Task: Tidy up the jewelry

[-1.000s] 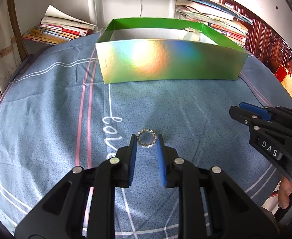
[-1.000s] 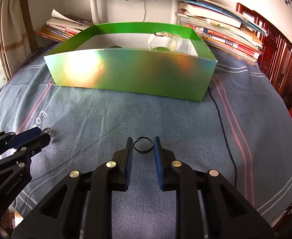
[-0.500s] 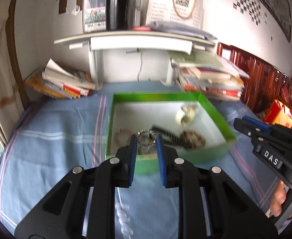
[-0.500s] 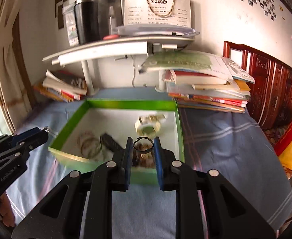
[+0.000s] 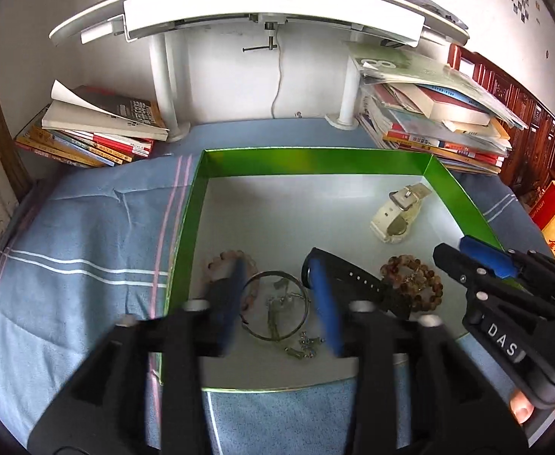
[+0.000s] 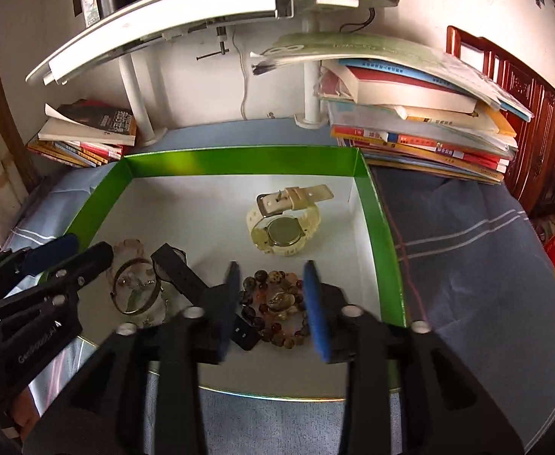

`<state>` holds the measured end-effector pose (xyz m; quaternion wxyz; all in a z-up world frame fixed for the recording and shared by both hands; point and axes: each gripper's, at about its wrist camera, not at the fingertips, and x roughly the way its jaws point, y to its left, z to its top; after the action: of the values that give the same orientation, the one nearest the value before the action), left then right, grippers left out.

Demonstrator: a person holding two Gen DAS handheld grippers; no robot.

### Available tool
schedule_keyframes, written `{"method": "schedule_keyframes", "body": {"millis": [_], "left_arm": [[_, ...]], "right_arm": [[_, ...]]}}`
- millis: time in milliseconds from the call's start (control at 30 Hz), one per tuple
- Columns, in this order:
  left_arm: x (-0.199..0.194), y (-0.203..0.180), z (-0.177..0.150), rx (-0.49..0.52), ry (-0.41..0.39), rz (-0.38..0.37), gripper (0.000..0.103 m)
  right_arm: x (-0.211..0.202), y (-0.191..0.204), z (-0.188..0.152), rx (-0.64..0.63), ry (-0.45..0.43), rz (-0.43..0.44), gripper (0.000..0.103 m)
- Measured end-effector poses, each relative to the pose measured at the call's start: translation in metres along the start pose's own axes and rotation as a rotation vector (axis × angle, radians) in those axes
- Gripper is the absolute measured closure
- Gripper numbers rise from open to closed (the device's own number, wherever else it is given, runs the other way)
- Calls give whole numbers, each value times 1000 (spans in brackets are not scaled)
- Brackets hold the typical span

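A green box (image 5: 186, 235) with a white floor holds jewelry: a cream watch (image 5: 397, 214), a brown bead bracelet (image 5: 414, 284), a black strap (image 5: 353, 280), a metal bangle (image 5: 277, 309), a pink bead bracelet (image 5: 217, 265). My left gripper (image 5: 279, 303) is open and empty above the bangle. My right gripper (image 6: 272, 299) is open and empty above the brown bead bracelet (image 6: 273, 305), near the watch (image 6: 283, 223) in the box (image 6: 376, 212). The rings I held do not show clearly.
Book stacks stand at the back left (image 5: 91, 129) and back right (image 5: 436, 121). A white shelf on posts (image 5: 262, 15) hangs over the back of the box. A blue striped cloth (image 5: 80, 265) covers the table.
Both grippers rose from the cloth, moved over the green box and opened. The beaded ring and the thin black ring are no longer between the fingers.
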<state>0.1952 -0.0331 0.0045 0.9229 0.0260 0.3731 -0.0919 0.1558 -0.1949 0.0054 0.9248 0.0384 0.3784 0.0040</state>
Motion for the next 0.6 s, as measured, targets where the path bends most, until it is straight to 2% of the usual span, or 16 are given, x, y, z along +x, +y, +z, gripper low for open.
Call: {"method": "schedule_keyframes", "body": {"millis": [100,167,233,333,367,433,500,600], "left_arm": [[-15,2,0,-3,-59,26,39],[-31,3,-6,-7,-88,36,34],[-50,2,-15,-4,-128,61,31],[-81,-1,-35,5,-203,101,25],[-93,0,-44,0,-223,114,23],[-115,3,-62,-35,-264,129,19],[-134,5,-80,-44,-289,137,13],[-146,0,-98,-18,-276,154,8]], "right_arm": [[-25,1,-2,-21,-65,-16,41],[-47,4,-10,-36,-118,-24,27],[-66,6,-20,-49,-168,-39,19],[-98,10,-40,-61,-239,-64,15],[-109,9,-49,-54,-254,-66,8],[-132,6,-67,-28,-290,-60,3],[-143,4,-82,-24,-299,-65,3],[-149,6,-97,-42,-282,-80,3]]}}
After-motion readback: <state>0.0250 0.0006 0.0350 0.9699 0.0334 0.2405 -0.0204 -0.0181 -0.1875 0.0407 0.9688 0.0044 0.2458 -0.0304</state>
